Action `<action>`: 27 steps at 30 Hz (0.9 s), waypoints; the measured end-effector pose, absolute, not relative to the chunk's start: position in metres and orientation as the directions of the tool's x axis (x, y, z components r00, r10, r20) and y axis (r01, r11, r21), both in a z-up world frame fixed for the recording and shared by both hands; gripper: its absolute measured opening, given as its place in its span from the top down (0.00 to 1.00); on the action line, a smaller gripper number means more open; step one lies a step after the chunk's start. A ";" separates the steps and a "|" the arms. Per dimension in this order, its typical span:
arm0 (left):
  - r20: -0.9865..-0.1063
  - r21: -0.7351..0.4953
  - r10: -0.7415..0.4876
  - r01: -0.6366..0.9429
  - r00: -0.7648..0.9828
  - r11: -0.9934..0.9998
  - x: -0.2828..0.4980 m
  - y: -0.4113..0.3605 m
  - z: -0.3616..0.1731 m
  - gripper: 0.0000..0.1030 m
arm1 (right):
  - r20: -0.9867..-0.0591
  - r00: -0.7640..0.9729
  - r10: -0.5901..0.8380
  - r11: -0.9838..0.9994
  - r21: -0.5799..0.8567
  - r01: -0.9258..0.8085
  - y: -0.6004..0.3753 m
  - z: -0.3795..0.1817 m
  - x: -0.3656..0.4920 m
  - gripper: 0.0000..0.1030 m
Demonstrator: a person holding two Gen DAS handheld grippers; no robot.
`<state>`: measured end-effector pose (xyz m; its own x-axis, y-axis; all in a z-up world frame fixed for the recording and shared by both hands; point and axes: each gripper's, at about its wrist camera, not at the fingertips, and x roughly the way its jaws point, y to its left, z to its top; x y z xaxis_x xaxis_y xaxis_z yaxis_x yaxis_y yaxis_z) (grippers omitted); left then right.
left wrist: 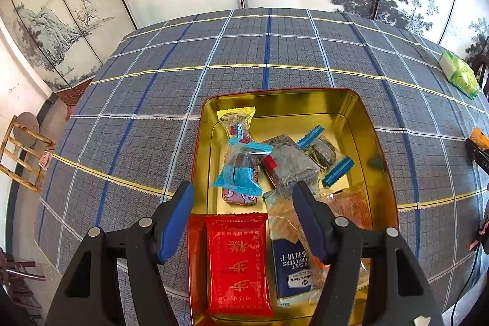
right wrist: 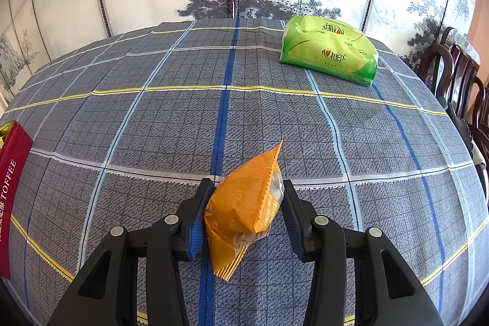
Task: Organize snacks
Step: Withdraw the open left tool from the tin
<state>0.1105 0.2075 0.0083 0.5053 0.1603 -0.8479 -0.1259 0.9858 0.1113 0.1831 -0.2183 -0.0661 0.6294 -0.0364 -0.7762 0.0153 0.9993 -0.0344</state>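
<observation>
A toffee tin (left wrist: pixel 305 89), gold inside and red outside, sits on the checked tablecloth with several wrapped snacks in it. Among them are a red packet (left wrist: pixel 238 261), a navy cracker packet (left wrist: pixel 290 271), a blue-wrapped piece (left wrist: pixel 240 173) and a grey packet (left wrist: pixel 290 164). My left gripper (left wrist: pixel 243 188) hangs open above the tin's near half, with nothing between its blue pads. In the right wrist view my right gripper (right wrist: pixel 247 184) is shut on an orange snack packet (right wrist: pixel 244 203), held just above the cloth. The tin's red side (right wrist: pixel 12 173) shows at the left edge.
A green tissue pack (right wrist: pixel 330 50) lies at the table's far right, also seen in the left wrist view (left wrist: pixel 460 75). Dark wooden chairs (right wrist: pixel 458 72) stand past the right edge. A bamboo stool (left wrist: pixel 24 151) is on the floor to the left. Painted screens back the table.
</observation>
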 end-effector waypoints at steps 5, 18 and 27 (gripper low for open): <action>-0.843 0.127 0.172 -0.122 0.510 0.984 0.101 0.203 0.010 0.35 | -0.777 0.629 -0.037 0.999 -0.033 0.018 -0.219 -0.066 0.183 0.55; -0.855 0.105 0.160 -0.138 0.493 0.985 0.086 0.204 0.007 0.32 | -0.776 0.629 -0.038 0.999 -0.030 0.024 -0.220 -0.067 0.183 0.57; -0.862 0.099 0.164 -0.158 0.480 0.982 0.083 0.207 0.002 0.32 | -0.789 0.614 -0.037 0.999 -0.033 0.018 -0.209 -0.063 0.174 0.59</action>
